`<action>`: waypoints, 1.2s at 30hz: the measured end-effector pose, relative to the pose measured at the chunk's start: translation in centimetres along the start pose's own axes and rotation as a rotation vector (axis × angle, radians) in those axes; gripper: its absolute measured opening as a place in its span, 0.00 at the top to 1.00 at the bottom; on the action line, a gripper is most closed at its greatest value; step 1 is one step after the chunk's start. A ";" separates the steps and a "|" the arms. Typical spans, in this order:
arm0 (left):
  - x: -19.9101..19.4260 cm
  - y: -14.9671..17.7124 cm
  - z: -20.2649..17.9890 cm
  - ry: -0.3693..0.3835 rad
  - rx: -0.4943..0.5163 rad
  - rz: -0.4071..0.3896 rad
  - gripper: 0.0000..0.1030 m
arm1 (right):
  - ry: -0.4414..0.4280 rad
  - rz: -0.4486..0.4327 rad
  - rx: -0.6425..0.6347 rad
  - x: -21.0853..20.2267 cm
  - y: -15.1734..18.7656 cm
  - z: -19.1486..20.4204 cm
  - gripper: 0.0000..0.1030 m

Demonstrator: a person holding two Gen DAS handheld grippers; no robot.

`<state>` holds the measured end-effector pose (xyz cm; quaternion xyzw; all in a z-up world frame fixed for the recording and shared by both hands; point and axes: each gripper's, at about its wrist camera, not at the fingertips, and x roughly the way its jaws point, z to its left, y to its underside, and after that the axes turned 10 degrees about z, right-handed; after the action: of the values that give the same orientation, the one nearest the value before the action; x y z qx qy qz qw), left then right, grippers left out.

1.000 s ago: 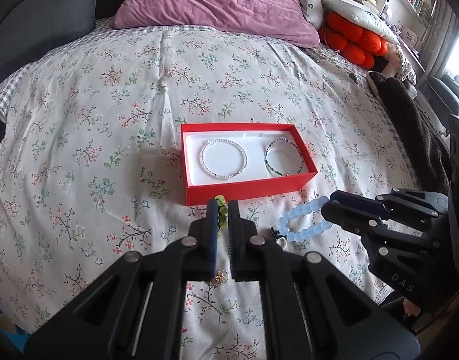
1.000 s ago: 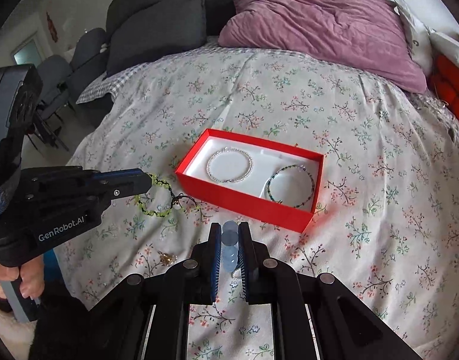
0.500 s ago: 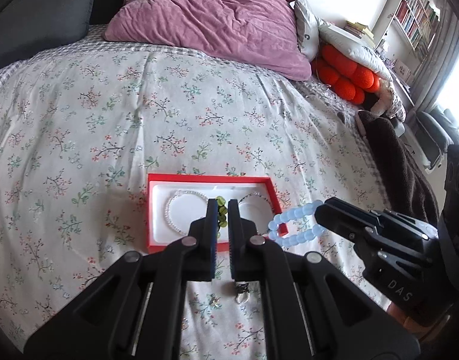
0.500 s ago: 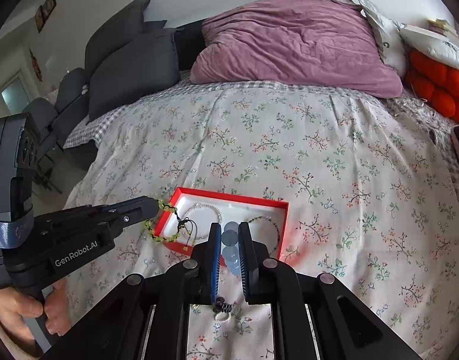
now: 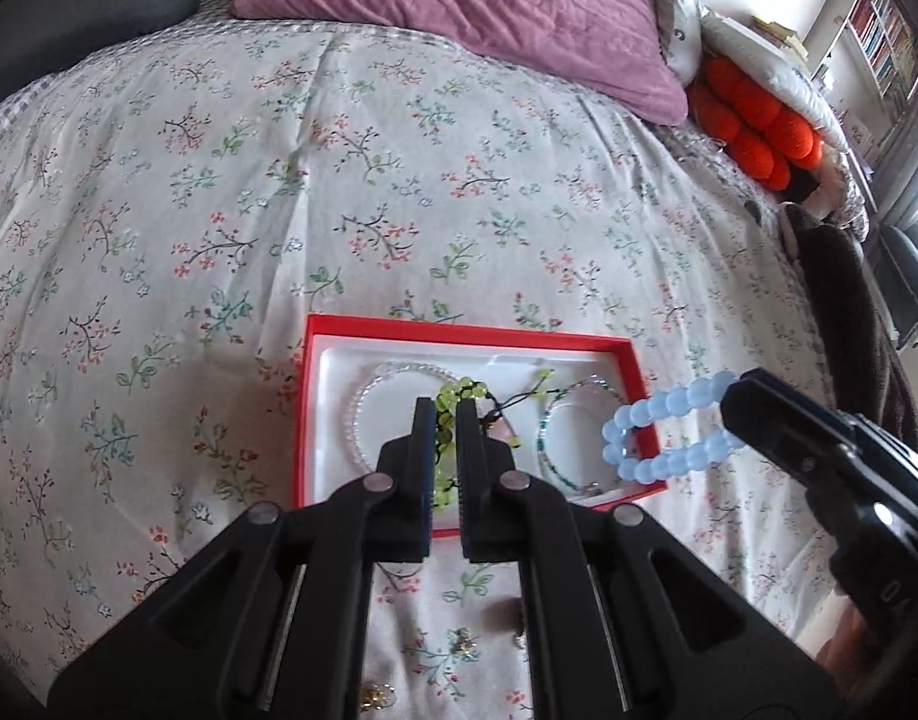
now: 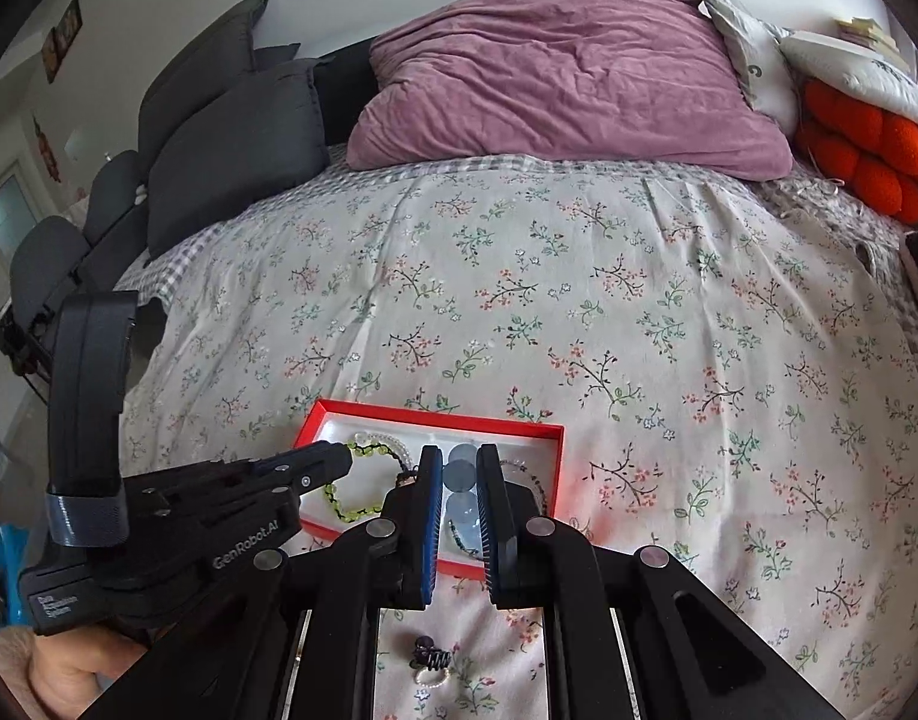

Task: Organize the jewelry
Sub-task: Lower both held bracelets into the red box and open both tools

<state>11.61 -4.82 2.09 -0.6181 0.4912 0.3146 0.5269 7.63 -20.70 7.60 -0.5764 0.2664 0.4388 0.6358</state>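
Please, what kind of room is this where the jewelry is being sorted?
Most likely a bedroom at home. The red box lies on a bed with a floral cover, a large purple pillow sits at its head, and a bookshelf stands at the side.

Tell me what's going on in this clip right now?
A person is sorting jewelry on a bed with a claw in each hand. The left claw is shut on a green bracelet, held over the red box. The right claw is shut on a blue bracelet, held over the box's right end. Two bracelets already lie in the box: a clear one and a dark green one. A few small pieces remain on the bedspread in front of the box.
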 end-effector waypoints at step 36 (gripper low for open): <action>-1.5 1.3 -0.5 -0.166 0.102 -0.032 0.40 | 0.075 0.078 -0.032 3.2 0.9 -0.7 0.38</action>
<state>9.80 -4.79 3.15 -0.5701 0.4513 0.3311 0.6014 8.45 -20.63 4.31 -0.5918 0.3054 0.4456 0.5984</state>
